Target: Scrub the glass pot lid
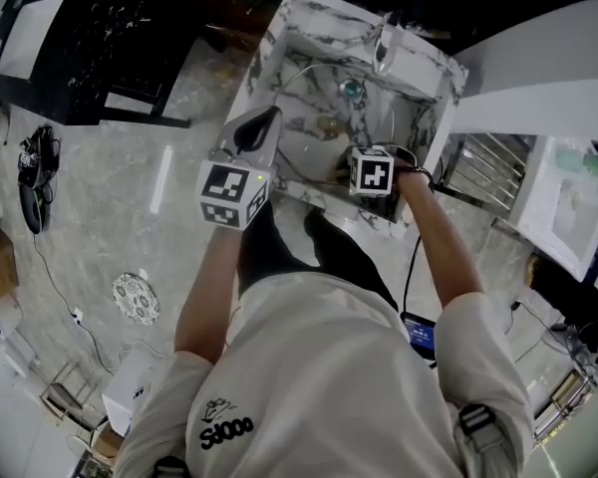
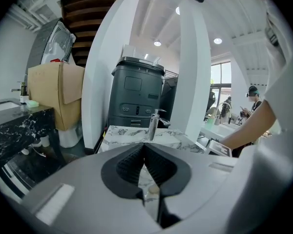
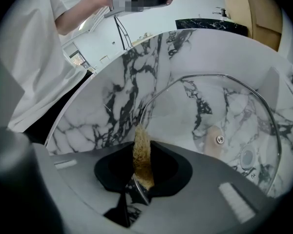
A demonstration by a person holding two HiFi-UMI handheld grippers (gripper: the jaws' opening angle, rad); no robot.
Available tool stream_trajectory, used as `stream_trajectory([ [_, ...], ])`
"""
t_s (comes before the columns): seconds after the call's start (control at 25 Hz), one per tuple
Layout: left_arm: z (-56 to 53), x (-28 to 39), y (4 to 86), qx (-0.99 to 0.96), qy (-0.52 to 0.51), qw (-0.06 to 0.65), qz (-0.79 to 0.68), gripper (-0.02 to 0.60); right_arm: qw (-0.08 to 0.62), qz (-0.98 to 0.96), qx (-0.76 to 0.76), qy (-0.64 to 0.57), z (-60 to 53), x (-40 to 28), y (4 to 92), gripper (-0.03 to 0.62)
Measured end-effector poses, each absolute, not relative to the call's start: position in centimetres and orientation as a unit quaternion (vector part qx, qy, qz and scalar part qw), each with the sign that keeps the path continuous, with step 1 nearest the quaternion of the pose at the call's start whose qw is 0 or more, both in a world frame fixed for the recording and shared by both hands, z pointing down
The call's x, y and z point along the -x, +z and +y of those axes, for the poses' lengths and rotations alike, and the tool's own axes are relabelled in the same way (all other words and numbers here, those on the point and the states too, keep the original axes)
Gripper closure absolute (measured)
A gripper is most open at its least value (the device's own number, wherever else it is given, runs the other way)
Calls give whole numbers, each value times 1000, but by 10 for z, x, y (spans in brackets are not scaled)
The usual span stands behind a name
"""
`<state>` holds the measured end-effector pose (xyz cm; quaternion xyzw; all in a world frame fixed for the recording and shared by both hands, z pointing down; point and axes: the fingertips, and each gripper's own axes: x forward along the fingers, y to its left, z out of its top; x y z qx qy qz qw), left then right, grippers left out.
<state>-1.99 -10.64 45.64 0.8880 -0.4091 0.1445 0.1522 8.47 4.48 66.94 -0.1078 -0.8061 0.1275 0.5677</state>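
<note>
Pinching upright scrubber (image 3: 142, 147), right claw (image 3: 141, 172) at knob-up glass pot lid (image 3: 234, 116) rim.

Glossy marble sink (image 3: 112, 106), metal-rimmed glass lid (image 3: 200, 111), seemingly rough scrubber (image 3: 142, 155).

A big open hall fitted out as a work space: a freestanding marble sink (image 1: 262, 60) on a polished stone floor (image 1: 120, 177), a cardboard box (image 2: 49, 94), a dark grey machine (image 2: 135, 99), ceiling spotlights (image 2: 157, 43), and people (image 2: 254, 99) at a far right counter
</note>
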Motion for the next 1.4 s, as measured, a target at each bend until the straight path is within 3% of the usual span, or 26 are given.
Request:
stream_trajectory([
  [0.44,-111,-3,457,-897,147,151,-388,572,626,-769,97,82,29,-126,676,534],
  [1.4,-128,-12,458,-909,162,152,-353,572,668,-740,-18,72,-44,-158,682,534],
])
